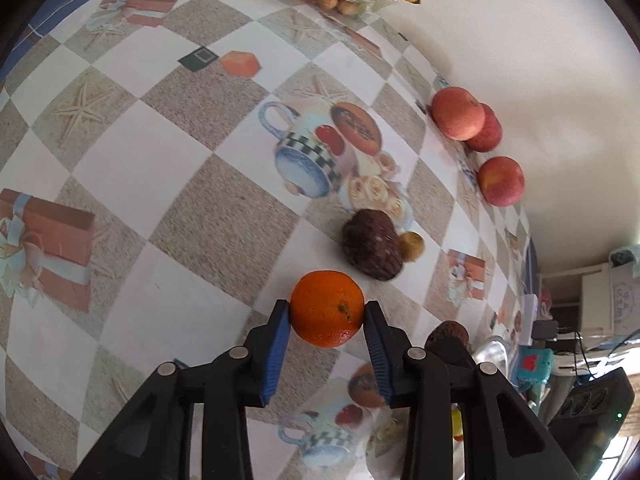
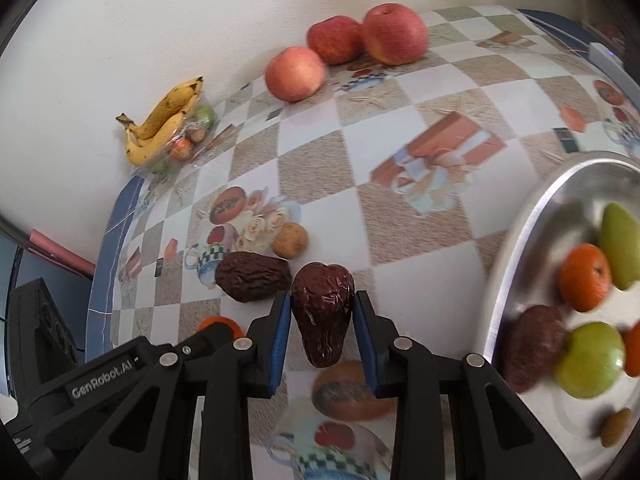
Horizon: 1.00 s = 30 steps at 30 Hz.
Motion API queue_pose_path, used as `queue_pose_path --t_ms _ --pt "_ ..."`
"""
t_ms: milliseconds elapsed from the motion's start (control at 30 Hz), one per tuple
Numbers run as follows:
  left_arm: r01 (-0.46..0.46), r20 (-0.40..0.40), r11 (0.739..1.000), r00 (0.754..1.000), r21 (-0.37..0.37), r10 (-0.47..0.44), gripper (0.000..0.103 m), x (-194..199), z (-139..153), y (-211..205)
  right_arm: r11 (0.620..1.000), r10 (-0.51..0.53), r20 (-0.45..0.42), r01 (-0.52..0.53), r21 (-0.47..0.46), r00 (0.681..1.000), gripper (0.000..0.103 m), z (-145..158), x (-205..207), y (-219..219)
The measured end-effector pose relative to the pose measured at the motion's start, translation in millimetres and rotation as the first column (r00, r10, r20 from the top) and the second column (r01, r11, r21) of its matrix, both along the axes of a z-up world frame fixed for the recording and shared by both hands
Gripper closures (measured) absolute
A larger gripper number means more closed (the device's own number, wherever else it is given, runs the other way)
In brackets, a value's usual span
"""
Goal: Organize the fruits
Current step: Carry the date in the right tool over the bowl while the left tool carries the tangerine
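Note:
An orange mandarin (image 1: pixel 327 309) sits between the blue pads of my left gripper (image 1: pixel 326 312), which press on both its sides just above the checked tablecloth (image 1: pixel 168 184). My right gripper (image 2: pixel 322 304) is shut on a dark wrinkled date (image 2: pixel 323 312), held with its tip pointing down. A second date (image 2: pixel 253 276) and a small tan round fruit (image 2: pixel 290 240) lie on the cloth just beyond it. The same pair, date (image 1: pixel 372 246) and tan fruit (image 1: pixel 412 246), shows ahead of the mandarin. A metal bowl (image 2: pixel 520 236) at the right holds green fruits, mandarins and a date.
Three red apples (image 2: pixel 295 73) (image 2: pixel 334 39) (image 2: pixel 394 34) stand along the white wall (image 2: pixel 120 20). Bananas (image 2: pixel 160 128) rest on a clear bag of small fruit at the far corner. The left gripper's black body (image 2: pixel 100 376) is close at the lower left.

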<state>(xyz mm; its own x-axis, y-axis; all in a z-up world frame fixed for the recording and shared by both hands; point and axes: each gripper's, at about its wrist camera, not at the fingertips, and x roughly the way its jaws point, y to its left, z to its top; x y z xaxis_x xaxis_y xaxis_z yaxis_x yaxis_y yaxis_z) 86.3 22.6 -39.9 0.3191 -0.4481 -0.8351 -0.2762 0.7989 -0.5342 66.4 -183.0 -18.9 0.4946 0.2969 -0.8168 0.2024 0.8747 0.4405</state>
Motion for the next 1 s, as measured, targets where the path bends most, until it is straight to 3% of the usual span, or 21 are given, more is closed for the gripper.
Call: queue_pose_path --t_ms 167,367,567,633,733,800,1000 --pt "0.069 0.057 0.997 0.996 -0.027 -0.068 0.063 -8 18 -16 1.0 -0.015 -0.008 0.015 -0.012 1.0 0.07 13 -13 -15" --pt "0.243 0.116 0.968 0.965 -0.065 -0.234 0.063 -22 34 -61 0.997 -0.06 0.018 0.06 -0.041 0.998 0.07 36 -32 -43" --pt "0.45 0.178 0.892 0.882 -0.04 -0.437 0.063 -48 49 -127 0.981 -0.176 -0.01 0.175 -0.085 0.984 0.07 41 -52 -92" --pt "0.513 0.182 0.858 0.846 -0.03 -0.5 0.063 -56 50 -148 0.97 -0.215 -0.015 0.212 -0.115 0.976 0.07 42 -60 -107" --pt "0.562 0.164 0.827 0.817 -0.008 -0.553 0.061 -65 48 -162 0.949 -0.277 -0.013 0.272 -0.158 0.961 0.07 46 -72 -130" --pt "0.562 0.151 0.827 0.817 0.007 -0.556 0.059 -66 45 -162 0.939 -0.308 -0.015 0.301 -0.169 0.951 0.069 49 -78 -143" --pt "0.499 0.144 0.867 0.858 -0.004 -0.493 0.055 -54 45 -139 0.93 -0.334 -0.021 0.326 -0.17 0.942 0.067 49 -83 -155"
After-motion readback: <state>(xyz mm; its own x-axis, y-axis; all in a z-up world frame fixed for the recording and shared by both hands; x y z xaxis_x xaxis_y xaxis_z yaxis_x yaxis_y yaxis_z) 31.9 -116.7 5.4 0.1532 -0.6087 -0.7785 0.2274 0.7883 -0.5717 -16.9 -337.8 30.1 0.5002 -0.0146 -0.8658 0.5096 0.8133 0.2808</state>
